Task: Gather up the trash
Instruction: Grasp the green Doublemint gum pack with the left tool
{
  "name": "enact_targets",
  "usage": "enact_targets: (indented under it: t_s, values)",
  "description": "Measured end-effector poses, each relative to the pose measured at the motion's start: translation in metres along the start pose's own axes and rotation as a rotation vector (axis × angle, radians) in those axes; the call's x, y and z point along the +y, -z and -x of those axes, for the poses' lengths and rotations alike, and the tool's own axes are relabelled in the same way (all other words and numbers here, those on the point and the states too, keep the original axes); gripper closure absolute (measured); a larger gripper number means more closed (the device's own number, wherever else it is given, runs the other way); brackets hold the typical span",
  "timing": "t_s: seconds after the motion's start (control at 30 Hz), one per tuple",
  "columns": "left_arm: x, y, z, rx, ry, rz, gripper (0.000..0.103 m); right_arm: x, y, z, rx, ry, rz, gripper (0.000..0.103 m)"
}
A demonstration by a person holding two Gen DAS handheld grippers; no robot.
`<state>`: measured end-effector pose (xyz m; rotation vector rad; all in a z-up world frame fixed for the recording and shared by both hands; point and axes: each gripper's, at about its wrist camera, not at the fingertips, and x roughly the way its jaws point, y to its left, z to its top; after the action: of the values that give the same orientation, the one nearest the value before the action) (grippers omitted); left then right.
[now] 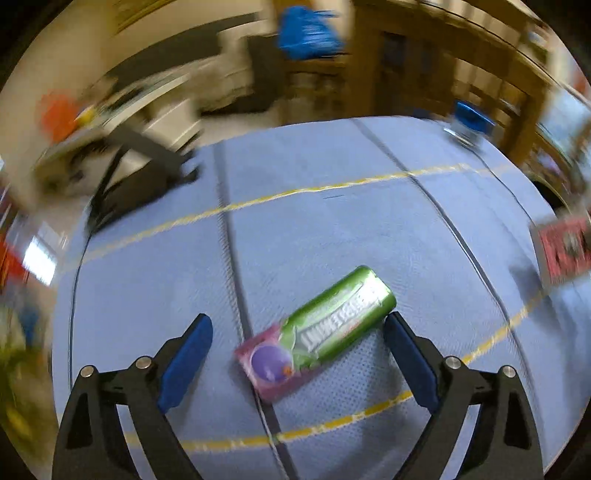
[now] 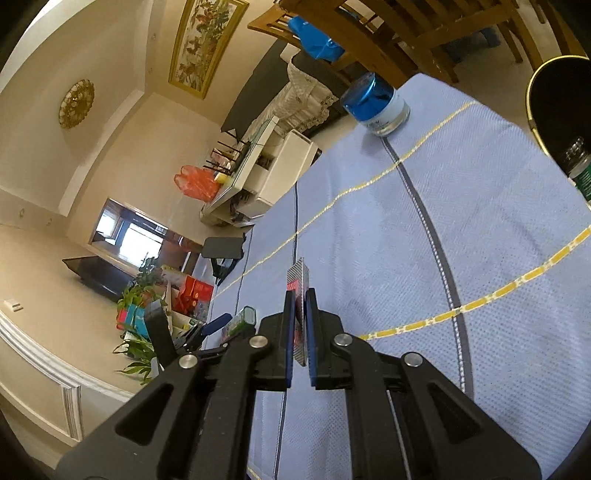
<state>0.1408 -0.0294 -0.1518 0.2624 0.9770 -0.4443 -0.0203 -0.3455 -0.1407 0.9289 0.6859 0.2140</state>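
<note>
A green and pink candy pack (image 1: 317, 332) lies on the blue tablecloth (image 1: 332, 229), slanting between the blue pads of my left gripper (image 1: 297, 325), which is open around it; the right pad is close to its green end. My right gripper (image 2: 301, 299) is shut on a thin red and grey packet (image 2: 298, 284), held edge-on above the cloth. That packet also shows blurred at the right edge of the left wrist view (image 1: 561, 251). The left gripper and candy pack show small in the right wrist view (image 2: 240, 321).
A blue-lidded white jar (image 2: 376, 103) stands at the far end of the table; it is blurred in the left wrist view (image 1: 469, 122). A black gold-rimmed bin (image 2: 561, 110) holding a green bottle (image 2: 581, 173) stands beside the table at right. Wooden chairs (image 2: 406, 33) stand beyond the table.
</note>
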Motion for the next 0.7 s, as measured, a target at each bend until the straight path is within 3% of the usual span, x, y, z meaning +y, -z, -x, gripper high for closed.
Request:
enact_targets:
  t_s: [0.17, 0.53, 0.7]
  values:
    - [-0.009, 0.0, 0.014, -0.015, 0.06, 0.286, 0.007, -0.005, 0.002, -0.005, 0.01, -0.009, -0.011, 0.096]
    - [-0.04, -0.016, -0.007, 0.041, -0.274, 0.409, 0.005, -0.013, 0.007, 0.003, 0.015, -0.022, -0.017, 0.096]
    - [-0.037, -0.017, -0.006, 0.042, -0.316, 0.481, 0.005, -0.019, 0.007, 0.006, 0.013, -0.023, -0.026, 0.095]
